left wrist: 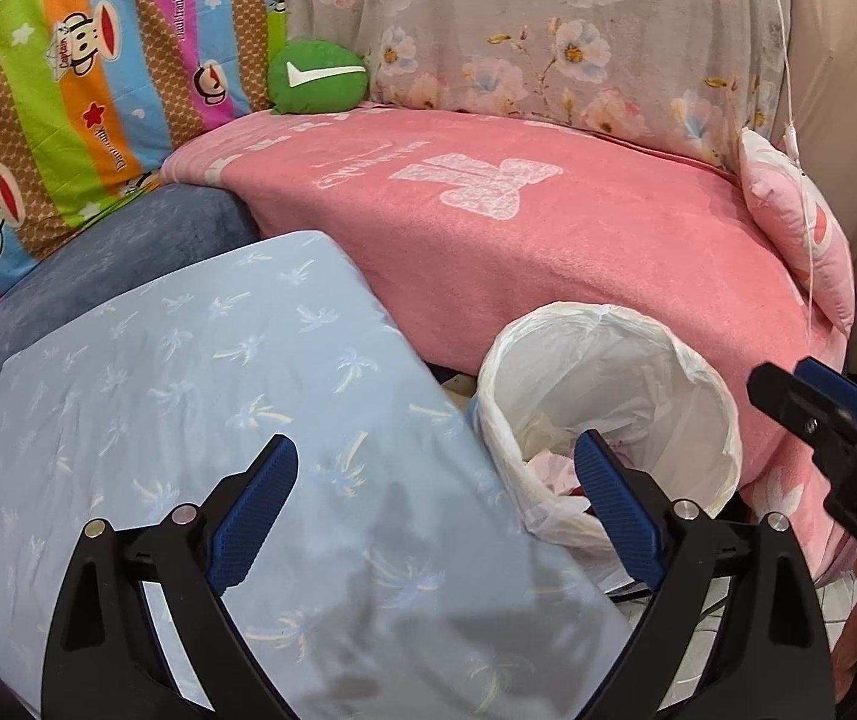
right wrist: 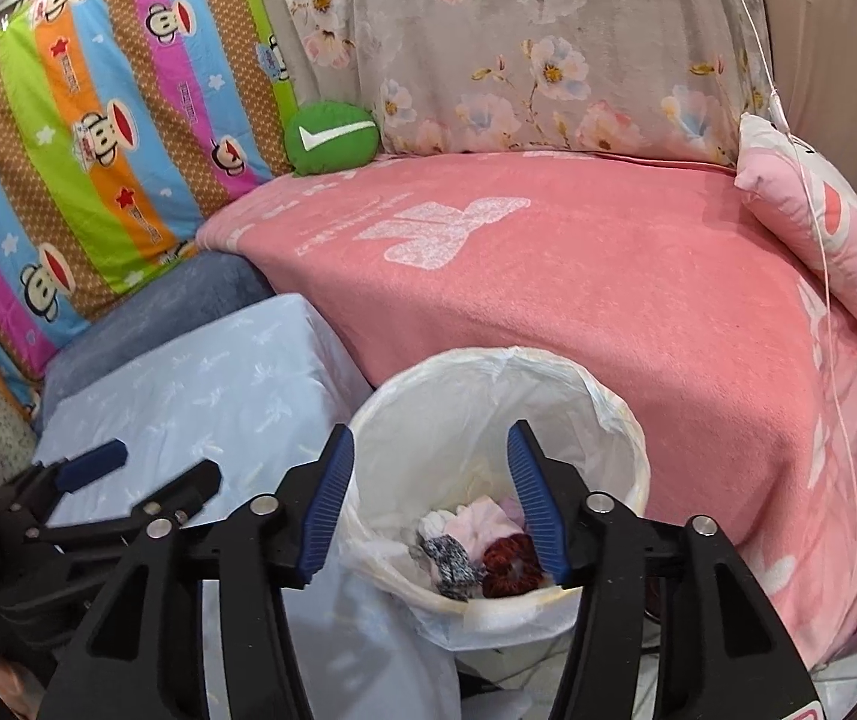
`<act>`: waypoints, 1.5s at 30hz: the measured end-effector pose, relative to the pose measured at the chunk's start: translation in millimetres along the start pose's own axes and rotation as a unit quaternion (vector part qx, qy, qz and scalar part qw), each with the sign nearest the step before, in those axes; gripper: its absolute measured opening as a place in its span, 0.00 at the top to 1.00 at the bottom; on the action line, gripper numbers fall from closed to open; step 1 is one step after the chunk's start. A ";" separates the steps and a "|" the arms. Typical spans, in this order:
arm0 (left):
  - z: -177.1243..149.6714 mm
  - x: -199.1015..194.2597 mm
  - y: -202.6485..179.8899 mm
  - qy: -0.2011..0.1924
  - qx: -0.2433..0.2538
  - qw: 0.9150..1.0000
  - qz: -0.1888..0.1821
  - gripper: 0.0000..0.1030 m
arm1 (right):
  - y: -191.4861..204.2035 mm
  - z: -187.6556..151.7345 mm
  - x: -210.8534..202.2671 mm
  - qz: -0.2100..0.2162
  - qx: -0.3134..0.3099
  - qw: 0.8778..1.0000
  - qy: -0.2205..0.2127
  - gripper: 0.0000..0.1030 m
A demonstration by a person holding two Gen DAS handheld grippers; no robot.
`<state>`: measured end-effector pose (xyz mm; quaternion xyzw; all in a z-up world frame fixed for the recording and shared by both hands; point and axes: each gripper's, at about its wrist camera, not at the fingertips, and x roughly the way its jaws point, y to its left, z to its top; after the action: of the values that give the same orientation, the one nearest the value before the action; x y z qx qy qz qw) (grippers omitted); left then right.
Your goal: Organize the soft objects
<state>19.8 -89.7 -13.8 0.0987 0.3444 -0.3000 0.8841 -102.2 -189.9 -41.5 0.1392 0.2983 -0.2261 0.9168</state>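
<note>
Soft clothes (right wrist: 476, 546) lie inside the white-lined bin (right wrist: 620, 420). The right gripper (right wrist: 431, 450) hangs above it, jaws apart and empty. The left gripper (left wrist: 434, 456), wide open over the light blue pillow (left wrist: 200, 360), holds nothing.

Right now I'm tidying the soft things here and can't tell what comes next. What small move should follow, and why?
Probably swing the right tongs away from the lined bin toward the green cushion. Both tongs are open and empty, the right pair over the bin, where small cloth items already lie. The left tongs hang over the light blue pillow.
</note>
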 end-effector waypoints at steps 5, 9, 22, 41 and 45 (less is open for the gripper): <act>-6.6 -5.0 3.1 -0.002 0.000 1.000 0.012 0.13 | 1.3 -12.2 -1.0 -0.021 -0.008 1.000 0.017 0.43; -10.0 -8.9 2.7 -0.006 0.000 1.000 0.018 0.11 | 1.4 -18.8 -4.3 -0.028 -0.010 0.999 0.021 0.31; -20.4 -9.8 -2.2 -0.002 0.004 0.999 0.042 0.09 | 2.8 -30.1 -11.8 -0.041 -0.021 0.999 0.024 0.17; -24.1 -14.1 -5.3 0.000 0.007 0.999 0.051 0.08 | 0.3 -34.1 -20.1 -0.042 -0.025 0.999 0.024 0.05; -24.0 -14.6 -5.2 -0.001 0.006 0.999 0.054 0.08 | 0.1 -34.4 -20.6 -0.042 -0.027 0.998 0.027 0.05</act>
<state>-5.1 -77.9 -21.7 0.1218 0.3363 -0.2542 0.8986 -133.6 -169.6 -55.9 0.1082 0.3342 -0.2526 0.9015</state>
